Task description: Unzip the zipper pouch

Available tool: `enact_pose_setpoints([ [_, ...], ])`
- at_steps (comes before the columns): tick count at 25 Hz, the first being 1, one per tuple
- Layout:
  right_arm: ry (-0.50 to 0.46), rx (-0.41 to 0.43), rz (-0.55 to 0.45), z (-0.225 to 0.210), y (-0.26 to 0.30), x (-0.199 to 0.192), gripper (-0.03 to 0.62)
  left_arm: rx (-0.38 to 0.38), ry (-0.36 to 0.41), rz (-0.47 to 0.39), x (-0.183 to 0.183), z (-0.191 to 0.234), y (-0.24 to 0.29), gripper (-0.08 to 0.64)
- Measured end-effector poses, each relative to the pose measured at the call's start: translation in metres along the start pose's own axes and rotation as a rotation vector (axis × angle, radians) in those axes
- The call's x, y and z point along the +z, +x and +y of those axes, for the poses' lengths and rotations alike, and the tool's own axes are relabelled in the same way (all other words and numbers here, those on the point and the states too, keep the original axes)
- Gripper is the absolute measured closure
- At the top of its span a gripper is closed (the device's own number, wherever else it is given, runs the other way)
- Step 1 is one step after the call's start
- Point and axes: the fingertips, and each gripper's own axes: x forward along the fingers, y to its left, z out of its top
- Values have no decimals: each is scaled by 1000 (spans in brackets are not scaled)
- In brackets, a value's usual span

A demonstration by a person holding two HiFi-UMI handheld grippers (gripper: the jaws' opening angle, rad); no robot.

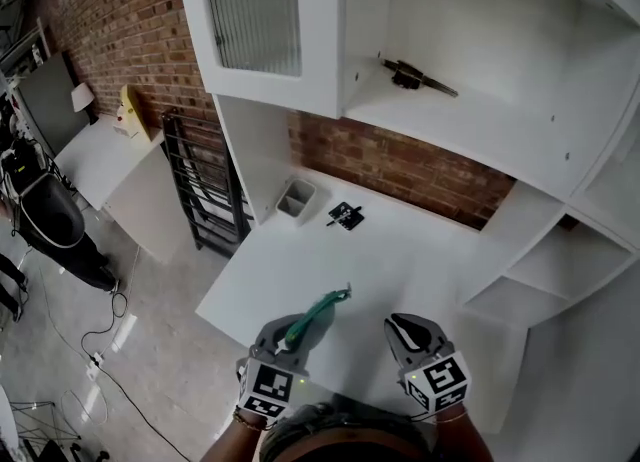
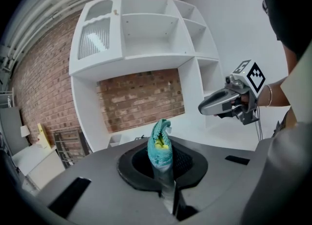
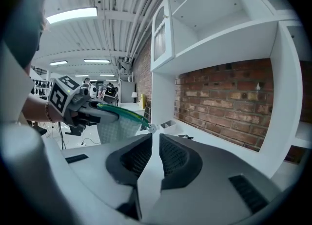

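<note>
A teal zipper pouch point(image 1: 318, 312) sticks out forward from my left gripper point(image 1: 287, 340), which is shut on its near end. In the left gripper view the pouch point(image 2: 161, 143) stands upright between the pads, yellow showing in its parted top. My right gripper point(image 1: 404, 329) hovers to the right of the pouch, clear of it. Its jaws stand a narrow slit apart with nothing between them. In the right gripper view the pouch point(image 3: 115, 121) hangs from the left gripper point(image 3: 100, 113), and its small metal pull point(image 3: 148, 128) dangles just beyond my right gripper point(image 3: 152, 140).
Both grippers are over the near part of a white table point(image 1: 400, 260). A small grey bin point(image 1: 296, 199) and a black object point(image 1: 346, 215) sit at its back by the brick wall. White shelves rise above, one bearing a dark tool point(image 1: 418, 76). A black rack point(image 1: 205, 190) stands left.
</note>
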Motion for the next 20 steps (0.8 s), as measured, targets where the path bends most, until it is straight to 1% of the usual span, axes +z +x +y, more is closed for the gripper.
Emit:
enact_pose_setpoints([
  [3,12,-24,-16,-9,-10,-1,558,1,11,-14,10,7,15,554],
  [8,31,-85,-10,-26,-30,-10,558,-15,36,-28,28,14,45,554],
  [13,65,-182,-4,-49,-52,-20,560,-46,55,-55,50,16,75,554],
  [20,106,-277,13,-72,-80,-33,560,-74,84,-73,73,13,111,554],
])
